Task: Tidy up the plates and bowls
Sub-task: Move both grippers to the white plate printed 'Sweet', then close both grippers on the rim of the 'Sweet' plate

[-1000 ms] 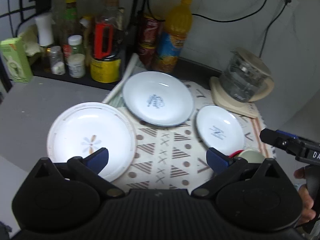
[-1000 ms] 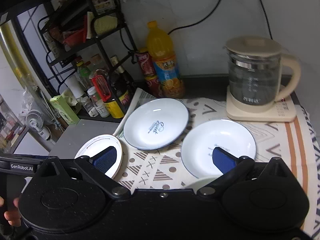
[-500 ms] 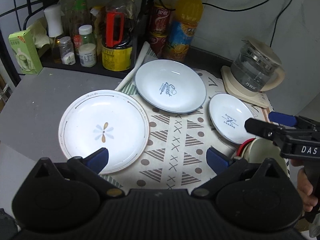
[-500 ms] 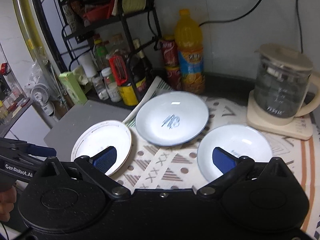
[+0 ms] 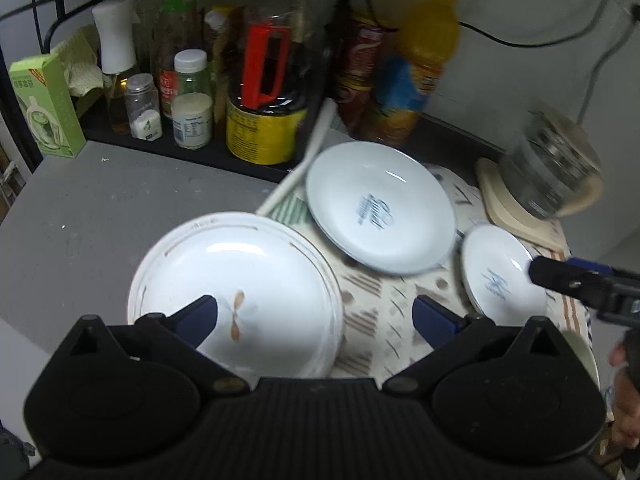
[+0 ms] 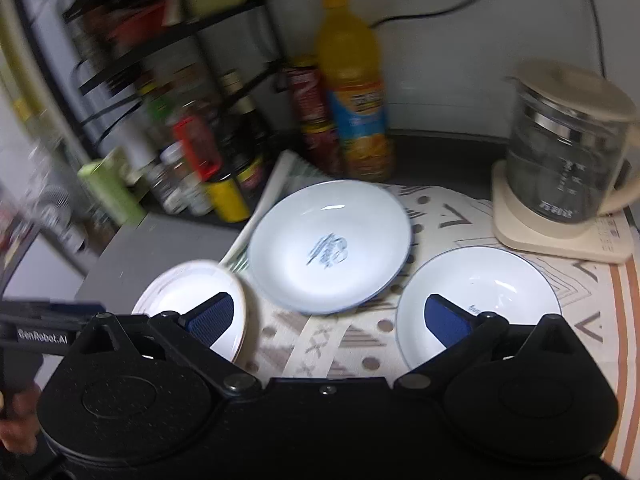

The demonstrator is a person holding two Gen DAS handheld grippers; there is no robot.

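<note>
Three dishes lie on the counter. A large white plate with a gold flower sits on the grey surface at left. On the patterned cloth lie a blue-rimmed deep plate and a smaller blue-rimmed plate. My left gripper hovers open over the near edge of the flower plate, holding nothing. Open and empty, my right gripper stands over the near edge of the small plate. A cream bowl rim shows under the right gripper.
A glass kettle stands on its base at the back right. An orange juice bottle, cans and a rack of condiment bottles line the back. A green carton is at the far left. A hand grips the right tool.
My left gripper has dropped closer to the flower plate, which now fills more of its view. The right gripper has moved in toward the small plate. Both stay open.
</note>
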